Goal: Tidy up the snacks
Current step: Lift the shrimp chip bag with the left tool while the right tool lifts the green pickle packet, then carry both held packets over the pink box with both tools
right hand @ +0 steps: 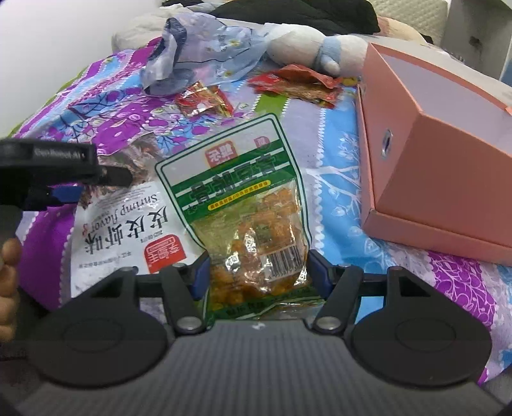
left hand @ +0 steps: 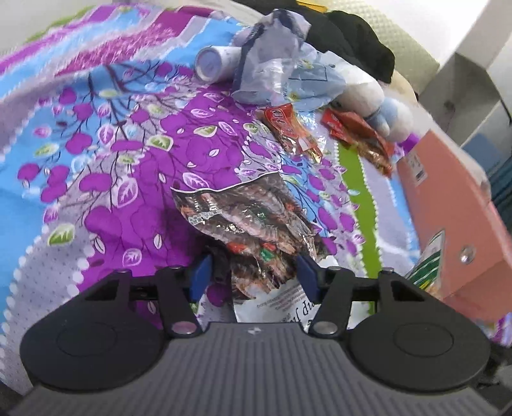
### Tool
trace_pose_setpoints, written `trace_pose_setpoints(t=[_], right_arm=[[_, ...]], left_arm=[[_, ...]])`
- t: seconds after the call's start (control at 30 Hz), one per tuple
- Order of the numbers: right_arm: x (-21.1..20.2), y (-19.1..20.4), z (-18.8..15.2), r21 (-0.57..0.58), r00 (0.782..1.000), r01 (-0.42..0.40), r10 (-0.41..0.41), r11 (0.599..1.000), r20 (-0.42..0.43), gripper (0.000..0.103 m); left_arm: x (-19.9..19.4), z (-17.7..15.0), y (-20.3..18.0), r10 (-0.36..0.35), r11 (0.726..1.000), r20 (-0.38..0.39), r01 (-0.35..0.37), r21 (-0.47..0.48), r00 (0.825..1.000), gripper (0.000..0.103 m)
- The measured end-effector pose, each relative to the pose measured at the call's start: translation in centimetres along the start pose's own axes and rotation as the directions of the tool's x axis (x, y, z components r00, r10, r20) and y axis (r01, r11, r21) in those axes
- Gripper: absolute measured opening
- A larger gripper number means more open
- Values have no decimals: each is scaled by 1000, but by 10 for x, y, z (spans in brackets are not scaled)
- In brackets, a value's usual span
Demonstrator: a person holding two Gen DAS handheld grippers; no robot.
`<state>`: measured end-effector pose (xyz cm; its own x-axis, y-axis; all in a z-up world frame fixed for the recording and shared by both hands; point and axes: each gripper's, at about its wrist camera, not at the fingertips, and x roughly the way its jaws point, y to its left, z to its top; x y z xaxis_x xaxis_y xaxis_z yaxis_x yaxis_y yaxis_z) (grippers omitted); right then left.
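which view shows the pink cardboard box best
The right wrist view: the pink cardboard box shows nearly whole, its open top and side eyelet visible. The left wrist view shows only a blurred side of it at the right edge.

Bedspread (left hand: 134,179), purple/blue w/ leaf print, fills most of the frame. Plush toy (right hand: 320,48), white w/ pale blue band, lies top centre-right. Black clothing (right hand: 297,12) behind it at top edge. Crumpled pale-blue plastic bag (right hand: 204,54) upper centre.

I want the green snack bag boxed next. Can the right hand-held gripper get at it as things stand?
Probably yes: the green snack bag already lies between the right hand-held gripper fingers, nothing covering it, and the pink box stands open alongside.
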<state>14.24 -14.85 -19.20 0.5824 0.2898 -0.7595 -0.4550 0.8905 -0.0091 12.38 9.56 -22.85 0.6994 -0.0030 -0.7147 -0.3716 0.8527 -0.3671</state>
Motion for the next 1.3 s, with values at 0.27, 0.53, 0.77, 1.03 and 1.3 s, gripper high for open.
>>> trace_pose_setpoints(t=[0.27, 0.53, 0.77, 1.03, 1.3], right_arm=[[-1, 6, 3, 5, 1000, 20, -20, 1000, 3, 65], [-8, 3, 10, 35, 999, 33, -34, 999, 27, 65], [-15, 0, 17, 46, 998, 29, -31, 999, 51, 65], [-24, -3, 27, 49, 997, 26, -30, 998, 76, 65], [-42, -5, 47, 58, 991, 27, -34, 998, 131, 65]], left_arm=[[-6, 0, 4, 3, 1000, 14, -3, 13, 1000, 41], [-15, 3, 8, -29, 999, 10, 29, -41, 1000, 31], [-23, 8, 1, -26, 1000, 13, 26, -14, 1000, 30], [-36, 17, -11, -31, 1000, 21, 31, 2, 999, 30], [-51, 37, -24, -59, 998, 39, 58, 19, 998, 30]])
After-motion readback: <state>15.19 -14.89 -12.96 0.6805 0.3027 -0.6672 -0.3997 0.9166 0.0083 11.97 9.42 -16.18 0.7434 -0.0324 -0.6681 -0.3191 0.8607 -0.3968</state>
